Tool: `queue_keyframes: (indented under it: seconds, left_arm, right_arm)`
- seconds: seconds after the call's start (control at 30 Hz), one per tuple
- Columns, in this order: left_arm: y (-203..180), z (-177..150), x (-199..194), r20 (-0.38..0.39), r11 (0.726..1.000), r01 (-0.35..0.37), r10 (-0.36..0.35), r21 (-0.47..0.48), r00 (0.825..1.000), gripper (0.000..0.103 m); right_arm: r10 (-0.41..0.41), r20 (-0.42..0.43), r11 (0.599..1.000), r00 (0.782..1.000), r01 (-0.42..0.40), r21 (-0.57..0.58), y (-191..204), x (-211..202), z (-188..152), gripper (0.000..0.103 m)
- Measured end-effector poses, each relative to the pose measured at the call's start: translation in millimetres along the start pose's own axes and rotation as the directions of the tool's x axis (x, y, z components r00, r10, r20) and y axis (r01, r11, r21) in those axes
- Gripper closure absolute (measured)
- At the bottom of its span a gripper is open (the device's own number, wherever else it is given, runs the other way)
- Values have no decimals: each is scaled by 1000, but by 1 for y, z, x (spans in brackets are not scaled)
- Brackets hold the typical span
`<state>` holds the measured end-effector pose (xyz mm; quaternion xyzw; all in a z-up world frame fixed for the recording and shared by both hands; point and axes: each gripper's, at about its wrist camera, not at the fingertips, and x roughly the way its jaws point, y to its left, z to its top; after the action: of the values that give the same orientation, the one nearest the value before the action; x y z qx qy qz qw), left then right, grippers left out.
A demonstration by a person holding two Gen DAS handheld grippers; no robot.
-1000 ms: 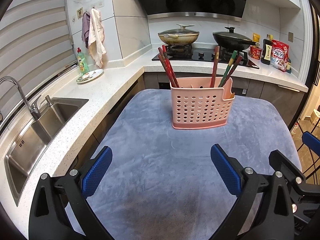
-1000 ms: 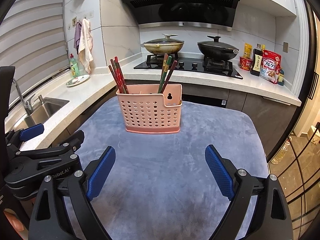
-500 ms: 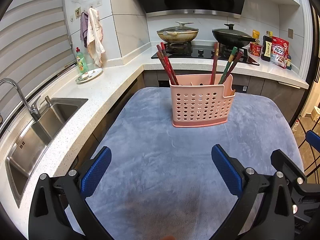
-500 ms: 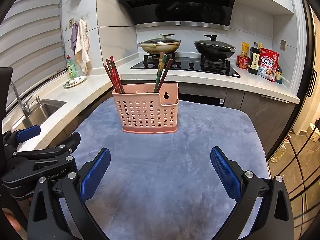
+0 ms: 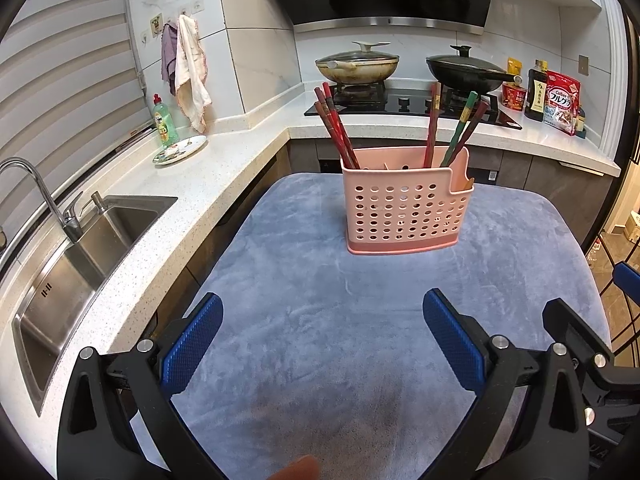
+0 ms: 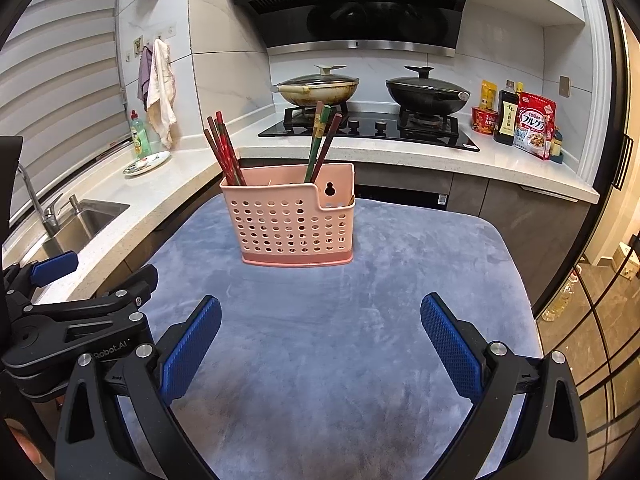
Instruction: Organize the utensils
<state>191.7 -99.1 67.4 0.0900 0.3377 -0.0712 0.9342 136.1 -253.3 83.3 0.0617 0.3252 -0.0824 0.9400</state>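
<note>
A pink perforated utensil basket [image 5: 404,208] stands upright on the grey-blue cloth [image 5: 320,340]; it also shows in the right wrist view [image 6: 292,220]. Red chopsticks [image 5: 334,128] lean in its left end; a red, a green and a dark chopstick [image 5: 460,128] lean in its right part. In the right wrist view the red chopsticks [image 6: 224,152] are at the left and the green and dark ones [image 6: 320,140] are near the middle. My left gripper [image 5: 322,340] is open and empty, short of the basket. My right gripper [image 6: 320,342] is open and empty, beside the left one.
A sink [image 5: 80,256] with a tap lies left in the white counter. A stove with two lidded pans [image 5: 356,66] is behind. A dish-soap bottle [image 5: 164,120], a plate, bottles and a cereal bag [image 5: 560,100] stand on the counter.
Both grippers have pulled back and risen a little; the basket sits slightly farther and lower in both views. Both stay open and empty.
</note>
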Motion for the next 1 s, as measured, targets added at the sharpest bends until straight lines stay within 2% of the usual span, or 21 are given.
queue_keyframes:
  seconds: [1.0]
  left_arm:
    - [1, -2, 3, -6, 1000, -1, 0, -6, 1000, 7]
  right_arm:
    - [-12, -15, 1000, 1000, 12, 2, 1, 5, -3, 7]
